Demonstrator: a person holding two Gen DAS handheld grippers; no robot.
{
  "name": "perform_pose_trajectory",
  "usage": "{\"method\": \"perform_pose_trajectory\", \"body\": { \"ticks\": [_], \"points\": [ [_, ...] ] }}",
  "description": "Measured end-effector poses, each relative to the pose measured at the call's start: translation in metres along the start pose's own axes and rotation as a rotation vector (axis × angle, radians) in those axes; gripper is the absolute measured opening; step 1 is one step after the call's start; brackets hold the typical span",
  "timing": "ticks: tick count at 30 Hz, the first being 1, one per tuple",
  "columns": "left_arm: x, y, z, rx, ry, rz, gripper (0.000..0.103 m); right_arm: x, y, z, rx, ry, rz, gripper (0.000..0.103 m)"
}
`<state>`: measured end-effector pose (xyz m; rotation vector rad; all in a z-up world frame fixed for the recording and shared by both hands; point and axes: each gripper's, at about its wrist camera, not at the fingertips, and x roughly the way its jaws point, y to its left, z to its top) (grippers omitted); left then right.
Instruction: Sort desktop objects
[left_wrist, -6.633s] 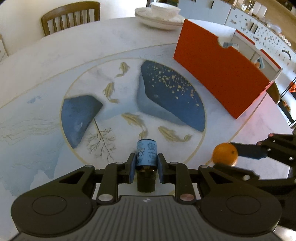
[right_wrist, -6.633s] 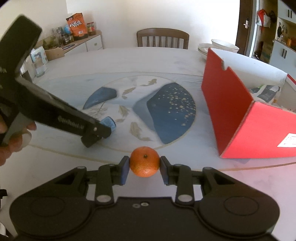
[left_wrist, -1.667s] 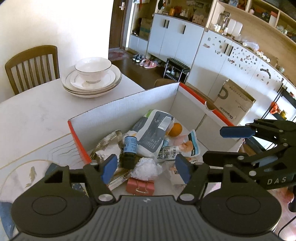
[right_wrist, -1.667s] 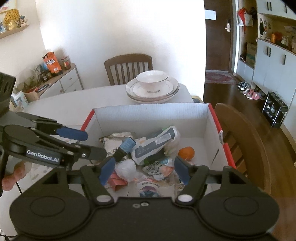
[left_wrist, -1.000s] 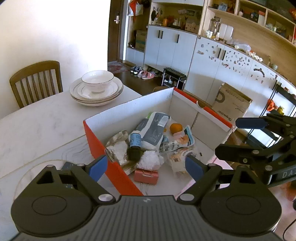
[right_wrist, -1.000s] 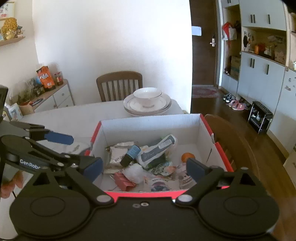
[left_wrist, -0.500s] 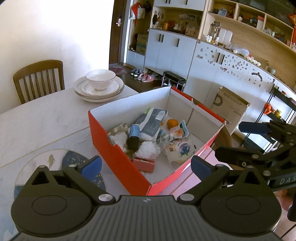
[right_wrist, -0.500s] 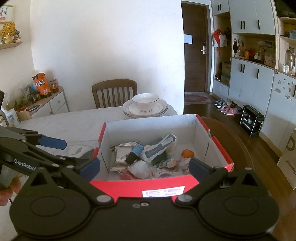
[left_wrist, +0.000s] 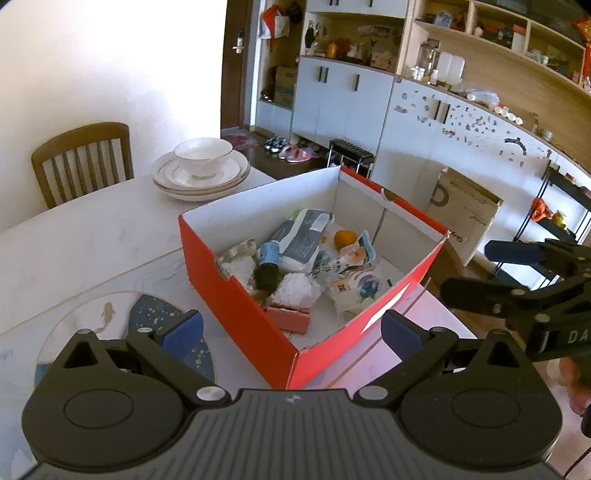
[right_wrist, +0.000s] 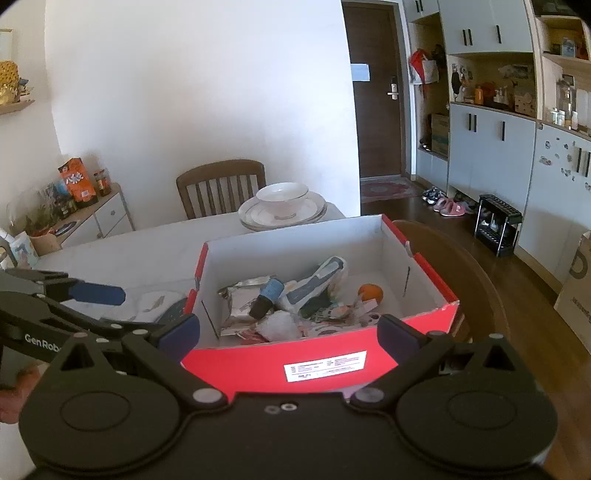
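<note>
Left gripper (left_wrist: 291, 328): jaws spread wide, released, grasping nothing, touching nothing. Right gripper (right_wrist: 289, 334): jaws likewise wide apart and empty. Both hung just short of the red box (left_wrist: 236, 295), which stood on the desk (left_wrist: 92, 240). In the box: blue-capped bottle (left_wrist: 266, 263) lying tilted, orange (left_wrist: 344, 237), grey pouch (left_wrist: 304, 240), white crumpled wad (left_wrist: 297, 290), pink clip (left_wrist: 288, 317). Lower packets overlapped, labels unreadable. Stacked plates and bowl (left_wrist: 201, 166) stood beyond the box.

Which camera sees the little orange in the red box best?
The right wrist view: the orange sits in the open against the box's white floor. In the left wrist view the orange shows too, but packets hide its lower edge.
</note>
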<state>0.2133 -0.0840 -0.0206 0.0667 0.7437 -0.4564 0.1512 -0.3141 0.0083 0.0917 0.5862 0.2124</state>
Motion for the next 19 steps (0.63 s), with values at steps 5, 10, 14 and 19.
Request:
{"method": "perform_pose_trajectory", "body": {
  "ticks": [5,10,14,19],
  "points": [
    [0.0007,-0.0011,-0.0026,-0.004,0.003,0.021,0.103,-0.0018,0.0015,-0.0040,-0.016,-0.002,0.002,0.102],
    [-0.0007,-0.0024,-0.0038,-0.005,-0.018,0.050,0.103,-0.0008,0.0039,-0.0066,-0.041,0.005,0.025,0.102],
    [-0.0006,-0.0023,-0.0031,-0.016,-0.021,0.063,0.103,0.0024,0.0009,-0.0052,-0.039,0.014,0.040,0.102],
    [-0.0063,0.0055,-0.0044,-0.050,-0.030,0.084,0.103,0.0051,0.0004,-0.0002,-0.059,0.006,0.063,0.102]
  ]
}}
